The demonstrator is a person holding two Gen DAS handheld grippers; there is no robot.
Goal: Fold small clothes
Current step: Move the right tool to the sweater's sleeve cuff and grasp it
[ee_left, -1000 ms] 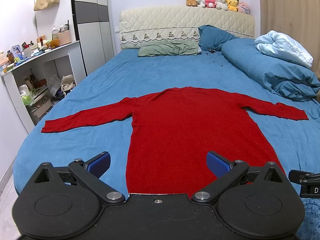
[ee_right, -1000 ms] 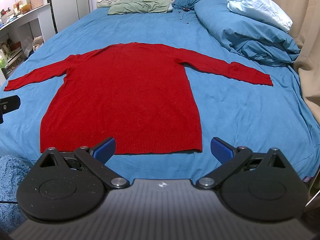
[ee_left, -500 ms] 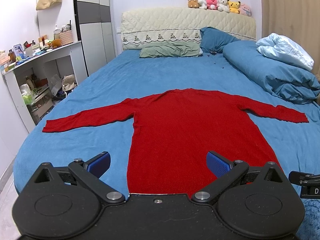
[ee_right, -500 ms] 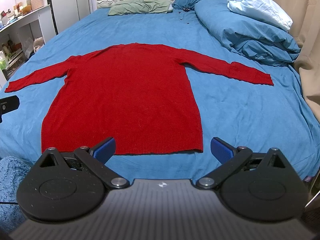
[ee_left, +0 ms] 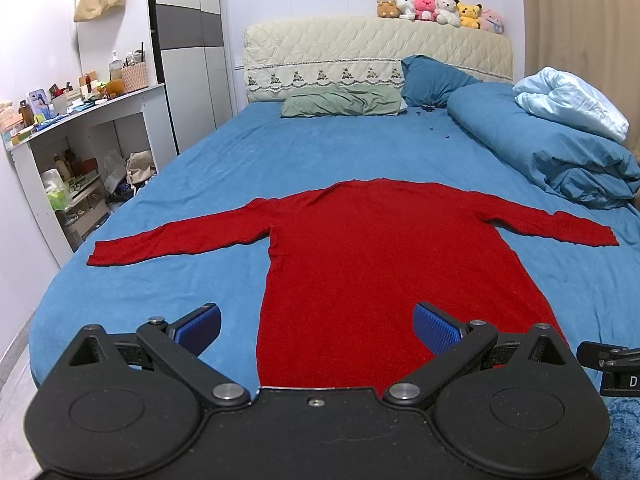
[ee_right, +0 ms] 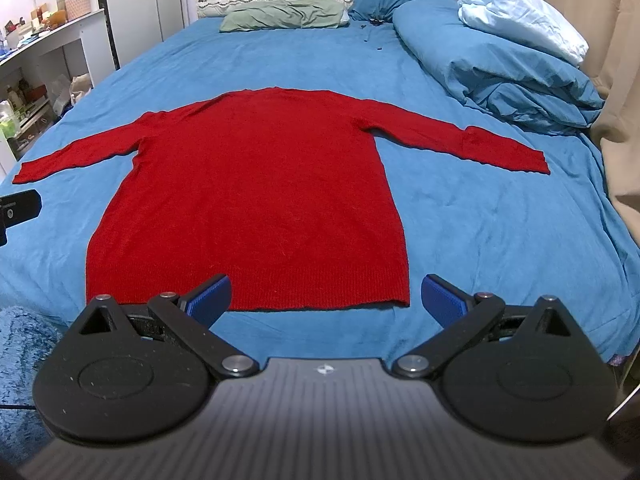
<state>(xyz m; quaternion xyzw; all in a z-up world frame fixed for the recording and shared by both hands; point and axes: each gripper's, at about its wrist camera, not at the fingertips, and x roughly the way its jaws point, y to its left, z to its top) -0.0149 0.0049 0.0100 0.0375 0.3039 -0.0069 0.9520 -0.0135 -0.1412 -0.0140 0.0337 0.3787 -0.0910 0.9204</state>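
Note:
A red long-sleeved sweater (ee_left: 380,256) lies flat on the blue bed, both sleeves spread out, hem toward me; it also shows in the right wrist view (ee_right: 256,184). My left gripper (ee_left: 316,326) is open and empty, held above the hem's left part. My right gripper (ee_right: 326,294) is open and empty, just in front of the hem's right part. Part of the right gripper (ee_left: 608,364) shows at the right edge of the left wrist view, and part of the left gripper (ee_right: 18,206) at the left edge of the right wrist view.
The bed sheet (ee_left: 168,292) is blue. A folded blue duvet (ee_right: 500,64) with a pale blanket (ee_right: 520,16) lies along the right. A green pillow (ee_left: 340,100) and a blue one are at the headboard. White shelves (ee_left: 76,152) stand left; a curtain (ee_right: 620,80) hangs right.
The left wrist view has tilted up slightly, so the sweater sits a little lower in frame. The right view has barely shifted. Both grippers stay open.

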